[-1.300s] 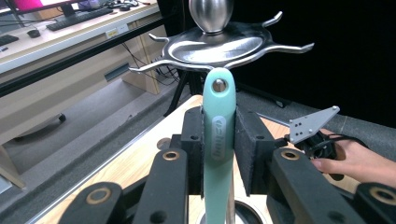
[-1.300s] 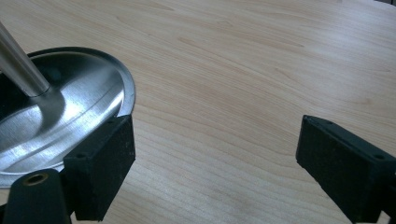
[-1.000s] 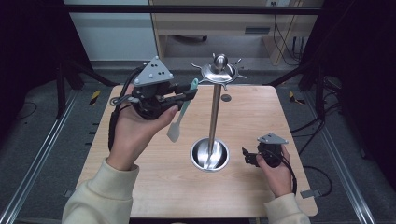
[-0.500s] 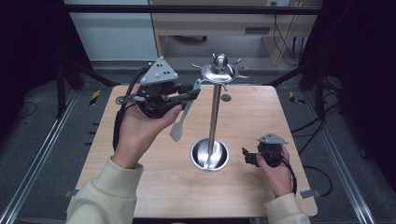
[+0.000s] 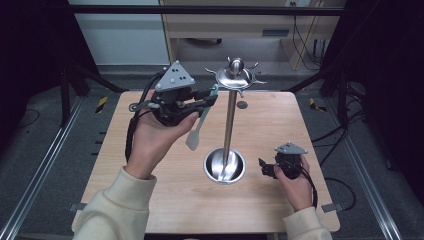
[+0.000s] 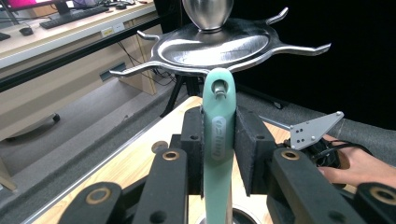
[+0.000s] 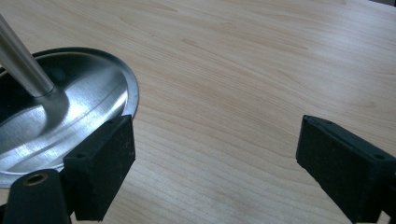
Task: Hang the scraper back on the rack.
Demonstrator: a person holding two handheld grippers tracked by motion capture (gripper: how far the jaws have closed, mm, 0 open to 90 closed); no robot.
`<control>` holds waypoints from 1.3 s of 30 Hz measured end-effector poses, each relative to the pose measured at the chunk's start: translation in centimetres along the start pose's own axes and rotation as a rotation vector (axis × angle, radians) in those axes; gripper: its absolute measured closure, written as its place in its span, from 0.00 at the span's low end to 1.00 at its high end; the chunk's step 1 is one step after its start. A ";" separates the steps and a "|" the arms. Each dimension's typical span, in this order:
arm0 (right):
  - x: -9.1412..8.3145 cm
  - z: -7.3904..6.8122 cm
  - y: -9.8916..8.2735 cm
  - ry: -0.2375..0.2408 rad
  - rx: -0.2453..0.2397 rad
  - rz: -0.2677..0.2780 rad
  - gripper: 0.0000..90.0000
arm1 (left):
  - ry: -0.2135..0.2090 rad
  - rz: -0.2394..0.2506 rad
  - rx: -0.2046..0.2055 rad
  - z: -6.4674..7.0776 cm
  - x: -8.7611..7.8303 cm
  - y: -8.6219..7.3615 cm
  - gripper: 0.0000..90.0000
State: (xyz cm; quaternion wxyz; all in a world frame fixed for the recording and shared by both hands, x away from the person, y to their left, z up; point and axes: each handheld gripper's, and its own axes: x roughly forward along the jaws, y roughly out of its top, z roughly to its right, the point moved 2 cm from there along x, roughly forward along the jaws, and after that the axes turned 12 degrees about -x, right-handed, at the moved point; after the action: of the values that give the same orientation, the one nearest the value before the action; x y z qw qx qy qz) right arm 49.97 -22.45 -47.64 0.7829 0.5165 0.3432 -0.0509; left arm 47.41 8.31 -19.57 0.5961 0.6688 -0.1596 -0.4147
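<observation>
With my left gripper (image 6: 219, 154) clamped on the green spatula (image 5: 199, 124), raised near the table's far edge, I should thread its handle hole squarely onto a hook of the steel stand (image 5: 230, 120), while my right gripper (image 7: 215, 163) rests open.

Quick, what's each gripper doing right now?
Left gripper: shut on the green spatula.
Right gripper: open, holding nothing.
</observation>
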 end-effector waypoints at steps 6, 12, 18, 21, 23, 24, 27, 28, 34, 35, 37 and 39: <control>-0.1 0.1 0.0 -0.001 0.004 0.001 0.13 | -0.001 0.038 -0.017 0.0 0.4 -0.4 0.82; 0.0 0.0 0.0 -0.001 -0.005 0.003 0.13 | -0.005 0.041 -0.020 0.0 0.3 -0.4 0.82; 0.0 0.1 0.0 0.000 -0.004 0.004 0.13 | 0.000 0.033 -0.013 0.0 0.3 -0.3 0.82; 0.0 0.1 0.0 0.000 -0.004 0.003 0.13 | -0.003 0.034 -0.020 0.0 0.4 -0.3 0.82; 0.0 0.1 0.0 0.001 -0.003 0.003 0.13 | 0.002 0.039 -0.011 0.0 0.4 -0.4 0.82; 0.0 0.1 0.0 0.001 -0.003 0.003 0.13 | 0.002 0.039 -0.011 0.0 0.4 -0.4 0.81; 0.0 0.1 0.0 0.000 0.000 0.005 0.13 | 0.012 0.056 -0.011 0.0 0.0 -0.5 0.76; 0.0 0.1 0.0 -0.001 0.000 0.004 0.13 | 0.018 0.062 -0.010 0.0 -0.2 -0.5 0.73; 0.0 0.1 0.0 -0.003 0.008 0.004 0.13 | 0.077 0.053 0.019 -0.3 -1.4 -1.7 0.42; 0.0 0.1 0.0 -0.003 0.007 0.003 0.13 | 0.086 0.049 0.019 -0.5 -1.5 -2.1 0.38; 0.0 0.1 0.0 -0.004 0.007 0.002 0.13 | 0.094 0.048 0.012 -0.8 -1.9 -3.0 0.34; 0.0 0.1 0.0 -0.002 0.011 0.000 0.13 | 0.103 0.017 -0.004 -1.2 -2.1 -4.2 0.26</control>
State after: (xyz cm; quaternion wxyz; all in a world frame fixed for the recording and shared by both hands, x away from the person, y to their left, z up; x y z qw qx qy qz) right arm 50.00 -22.57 -47.59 0.7803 0.5208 0.3420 -0.0535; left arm 45.83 11.57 -22.71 0.6083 0.6866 -0.1336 -0.3750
